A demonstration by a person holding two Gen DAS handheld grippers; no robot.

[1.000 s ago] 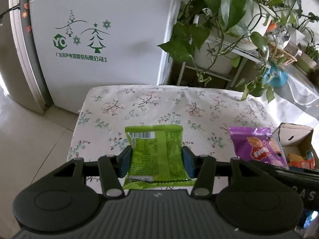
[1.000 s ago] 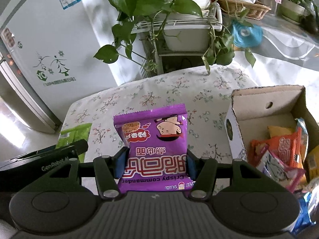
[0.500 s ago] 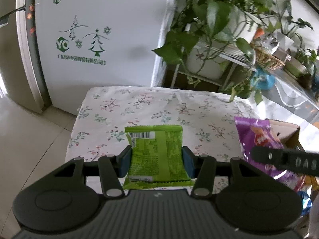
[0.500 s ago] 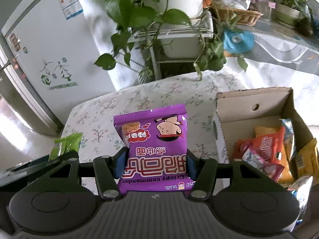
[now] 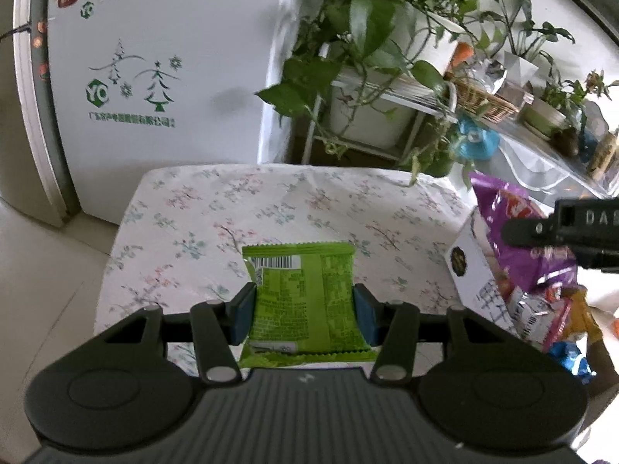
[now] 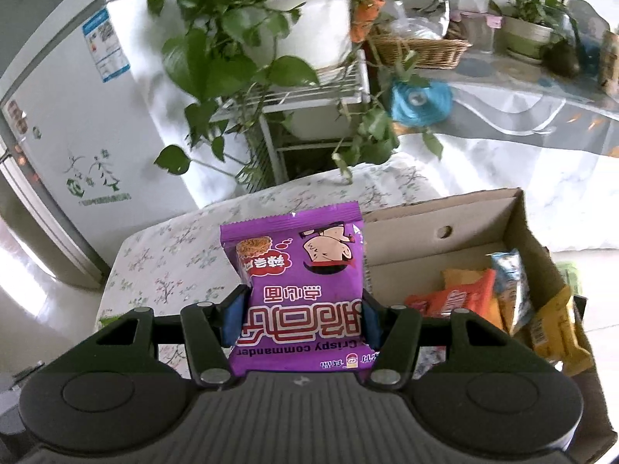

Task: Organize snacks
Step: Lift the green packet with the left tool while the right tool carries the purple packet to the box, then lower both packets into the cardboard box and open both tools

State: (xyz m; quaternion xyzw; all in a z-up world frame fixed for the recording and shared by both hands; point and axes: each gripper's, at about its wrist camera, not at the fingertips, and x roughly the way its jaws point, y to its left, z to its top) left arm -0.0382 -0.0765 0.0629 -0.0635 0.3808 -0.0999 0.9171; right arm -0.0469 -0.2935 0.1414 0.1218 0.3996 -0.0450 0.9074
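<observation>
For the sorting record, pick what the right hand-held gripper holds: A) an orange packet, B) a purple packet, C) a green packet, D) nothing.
B: the right hand-held gripper has its pads pressed on both sides of the purple packet, beside the cardboard box.

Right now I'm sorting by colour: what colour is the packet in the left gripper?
Bright green packet, clearest in the left wrist view.

A white fridge [image 5: 162, 58] stands beside potted plants [image 6: 271, 31] behind the floral tablecloth [image 5: 271, 208].
</observation>
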